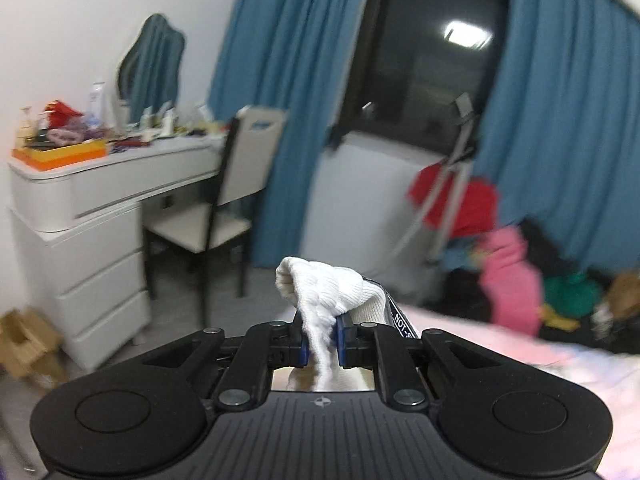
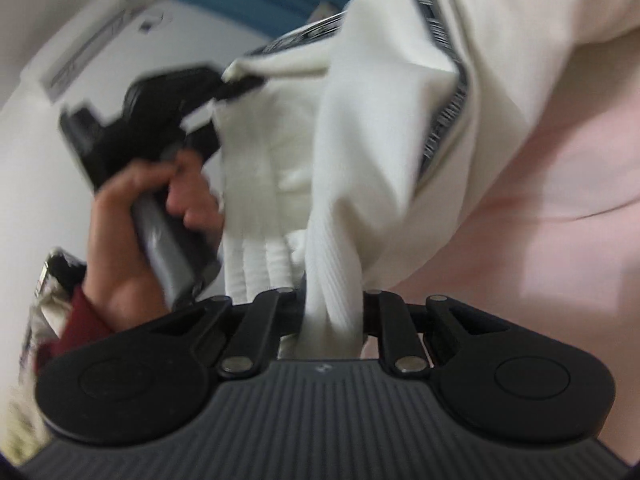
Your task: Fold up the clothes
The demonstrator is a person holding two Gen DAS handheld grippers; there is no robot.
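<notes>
Both the left hand-held gripper [image 1: 322,342] and the right hand-held gripper [image 2: 334,312] pinch the white garment [image 2: 340,184] above the pink bed [image 2: 560,208].

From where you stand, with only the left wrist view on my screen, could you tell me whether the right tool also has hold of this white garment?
Observer: Yes, the right tool is shut on a ribbed fold of the white garment.
Operator: Thank you. Can you see my left tool from there?
Observer: Yes, the right wrist view shows the left tool up at the garment's edge, with the person's hand round its handle.
Operator: What lies beyond the cloth on that side?
Observer: A pale pink sheet, with the black-and-white printed band running along the garment's seam.
</notes>
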